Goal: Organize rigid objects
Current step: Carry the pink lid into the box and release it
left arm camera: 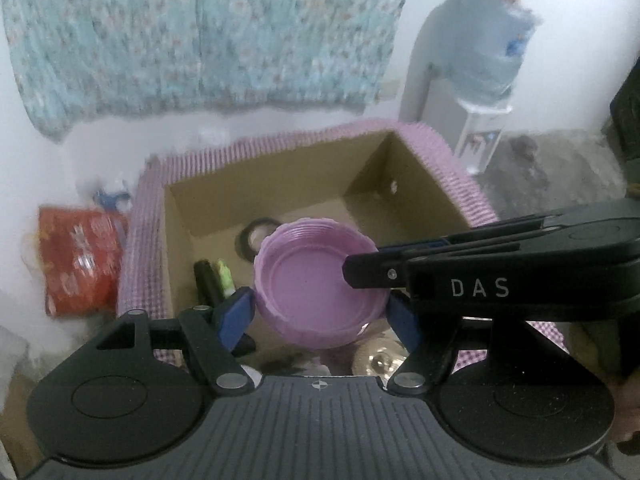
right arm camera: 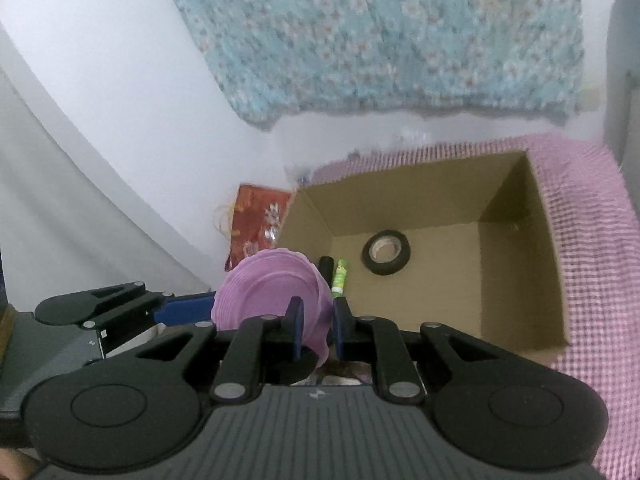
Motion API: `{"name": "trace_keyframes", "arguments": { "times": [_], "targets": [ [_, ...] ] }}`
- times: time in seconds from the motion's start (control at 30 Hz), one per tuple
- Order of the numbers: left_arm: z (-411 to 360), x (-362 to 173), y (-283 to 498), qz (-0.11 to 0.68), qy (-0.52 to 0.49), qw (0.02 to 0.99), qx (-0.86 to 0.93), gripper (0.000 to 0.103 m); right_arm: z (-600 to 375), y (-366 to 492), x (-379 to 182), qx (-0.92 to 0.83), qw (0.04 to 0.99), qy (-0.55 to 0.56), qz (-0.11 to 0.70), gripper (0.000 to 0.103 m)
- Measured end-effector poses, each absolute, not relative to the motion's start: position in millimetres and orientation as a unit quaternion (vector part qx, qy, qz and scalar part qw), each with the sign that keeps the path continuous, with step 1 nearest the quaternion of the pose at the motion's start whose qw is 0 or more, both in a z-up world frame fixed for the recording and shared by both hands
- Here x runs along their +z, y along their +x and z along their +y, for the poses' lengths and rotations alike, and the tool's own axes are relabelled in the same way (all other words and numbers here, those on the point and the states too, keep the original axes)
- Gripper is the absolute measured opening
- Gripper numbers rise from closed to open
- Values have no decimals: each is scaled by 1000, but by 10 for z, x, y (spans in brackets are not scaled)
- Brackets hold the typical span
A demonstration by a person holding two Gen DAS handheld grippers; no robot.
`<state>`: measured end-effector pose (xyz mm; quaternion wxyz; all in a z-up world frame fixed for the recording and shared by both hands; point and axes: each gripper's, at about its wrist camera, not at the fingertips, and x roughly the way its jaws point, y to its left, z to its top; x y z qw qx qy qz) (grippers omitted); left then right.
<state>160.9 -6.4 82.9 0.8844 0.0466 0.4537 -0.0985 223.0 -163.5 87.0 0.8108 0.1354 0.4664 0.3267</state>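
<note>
Ahead of both tongs sat the open cardboard box [right arm camera: 404, 200] on pink checked cloth [right arm camera: 592, 240], and we judged the step to be carrying the purple plastic lid [left arm camera: 316, 284] over its near edge. The left gripper [left arm camera: 320, 312] spanned the lid's width, blue pads against opposite rims. The right gripper [right arm camera: 316, 326] was clenched on the lid's thin wall. Beyond the lid, inside the box, lay a tape roll [right arm camera: 386, 252], a black cylinder [right arm camera: 326, 264] and a small green tube [right arm camera: 340, 276]. Next we needed to lower the lid onto bare floor beside these, then release. Only the left view showed the water dispenser [left arm camera: 476, 80]; only the right showed the pinch edge-on.
</note>
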Motion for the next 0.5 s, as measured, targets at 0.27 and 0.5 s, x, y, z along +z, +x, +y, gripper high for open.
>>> {"name": "trace_keyframes", "arguments": {
  "times": [0.27,0.5],
  "targets": [
    [146,352,2284,544,19,834,-89,72,-1360,2954,300,314,753,137,562,17],
    [233,13,2562,597,1,799,-74,72,-1171,3251,-104,307,717,129,612,17]
  ]
}}
